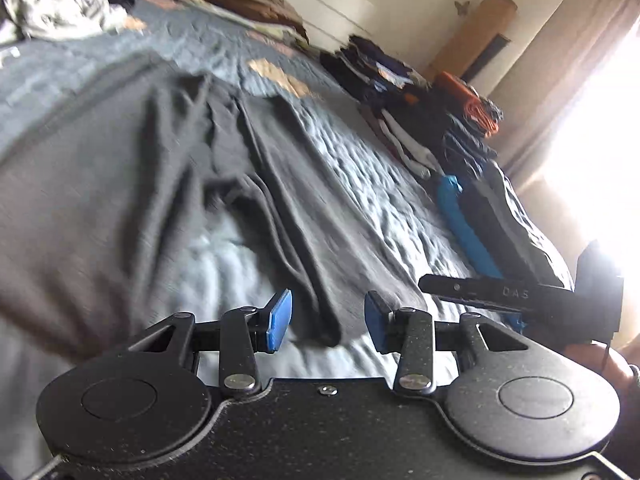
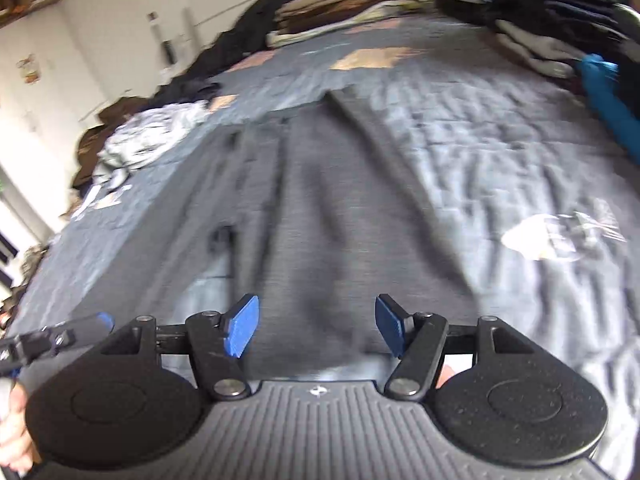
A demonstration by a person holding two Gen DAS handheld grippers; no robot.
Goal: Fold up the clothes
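While folded stacks [image 1: 440,120] lie far ahead, the grey garment [image 1: 160,160] sprawls unfolded below both empty, parted grippers, left [image 1: 327,320] and right [image 2: 316,330].

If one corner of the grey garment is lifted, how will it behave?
The grey garment will probably droop: its long wrinkles suggest thin, floppy cloth. It looks light. Being spread wide over the bedspread, the rest would likely drag behind.

Both wrist views low over bed [image 1: 360,168], angled down; share grey garment [image 2: 320,208], seemingly.
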